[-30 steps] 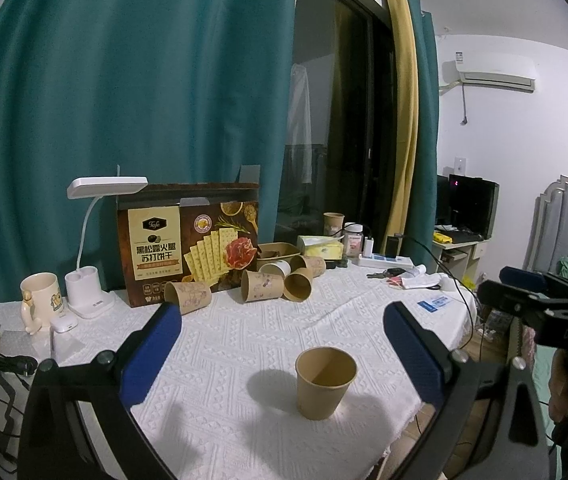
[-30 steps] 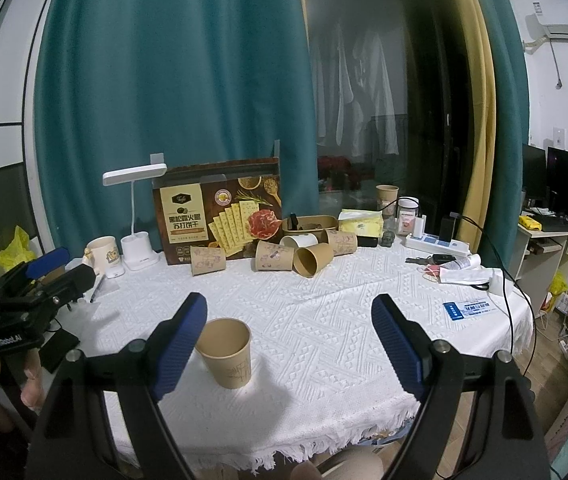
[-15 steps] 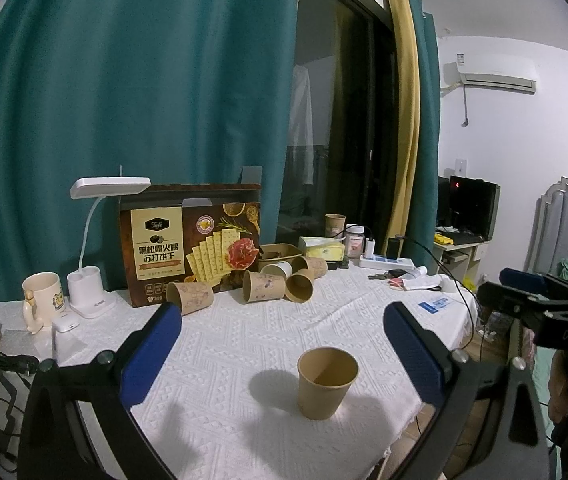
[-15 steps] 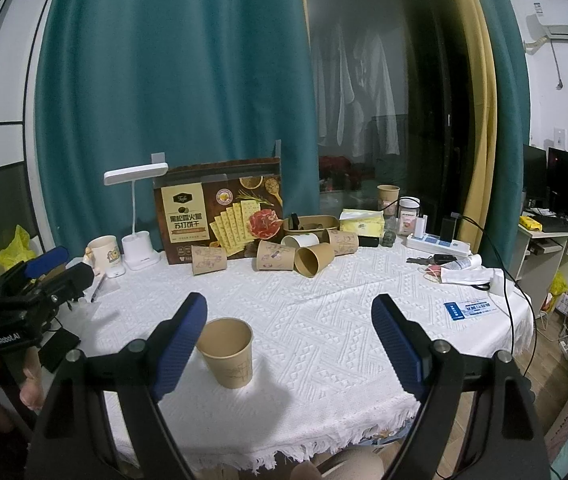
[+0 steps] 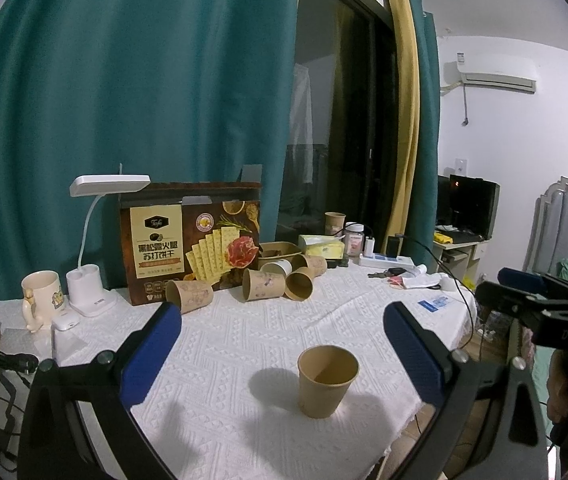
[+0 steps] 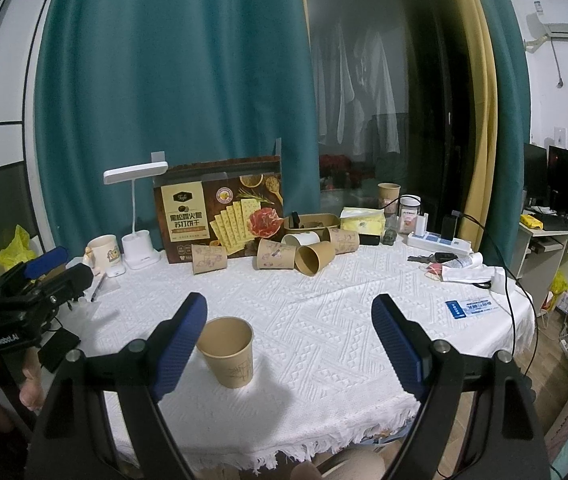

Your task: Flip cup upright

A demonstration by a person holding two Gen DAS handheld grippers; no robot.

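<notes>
Nothing has moved since a second ago: cup (image 5: pixel 327 380) stands upright, lower centre of the left view, both grippers (image 5: pixel 284 354) (image 6: pixel 289 340) wide and empty. Task looks done; if another toppled cup (image 6: pixel 313 258) is next, grasp its wall square, mid-height, gently.

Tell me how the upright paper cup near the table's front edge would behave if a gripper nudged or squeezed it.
The paper cup looks empty, so it is probably very light and would slide or tip from a nudge. Its base is narrower than its rim, which favours tipping. Thin paper walls would likely dent under a firm squeeze.
</notes>
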